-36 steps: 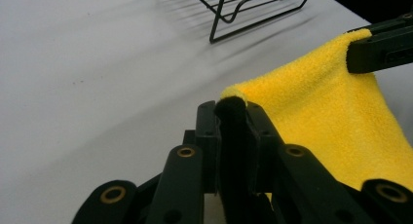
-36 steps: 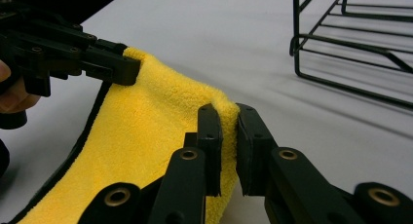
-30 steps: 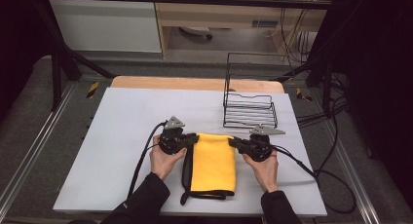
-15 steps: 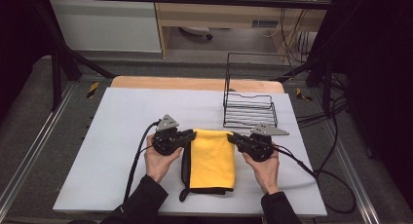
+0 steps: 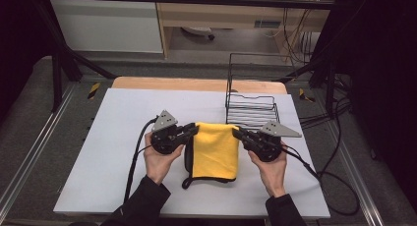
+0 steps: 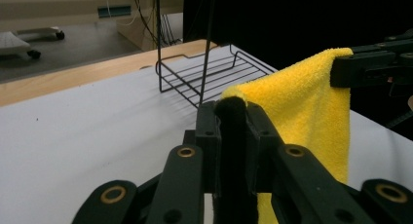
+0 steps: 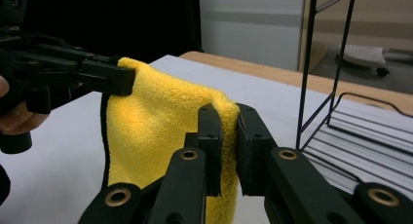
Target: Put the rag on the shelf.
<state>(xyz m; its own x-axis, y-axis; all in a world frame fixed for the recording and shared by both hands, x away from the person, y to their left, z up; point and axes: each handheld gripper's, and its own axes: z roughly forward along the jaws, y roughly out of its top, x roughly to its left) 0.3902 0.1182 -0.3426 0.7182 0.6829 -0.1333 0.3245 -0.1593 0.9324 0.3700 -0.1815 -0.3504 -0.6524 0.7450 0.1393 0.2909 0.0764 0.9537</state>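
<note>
Beside the wire rack [image 5: 253,108], both tools [image 5: 192,131] [image 5: 237,133] clench the yellow cloth [image 5: 215,150].

In the left gripper view, the yellow cloth [image 6: 302,102] drops below the frame's bottom edge beside the left gripper [image 6: 233,118], whose jaws cover the pinched corner (only a dark hem shows between them). Behind the right gripper [image 7: 228,118], the wire rack [image 7: 336,87] runs off the top and right edges.
</note>
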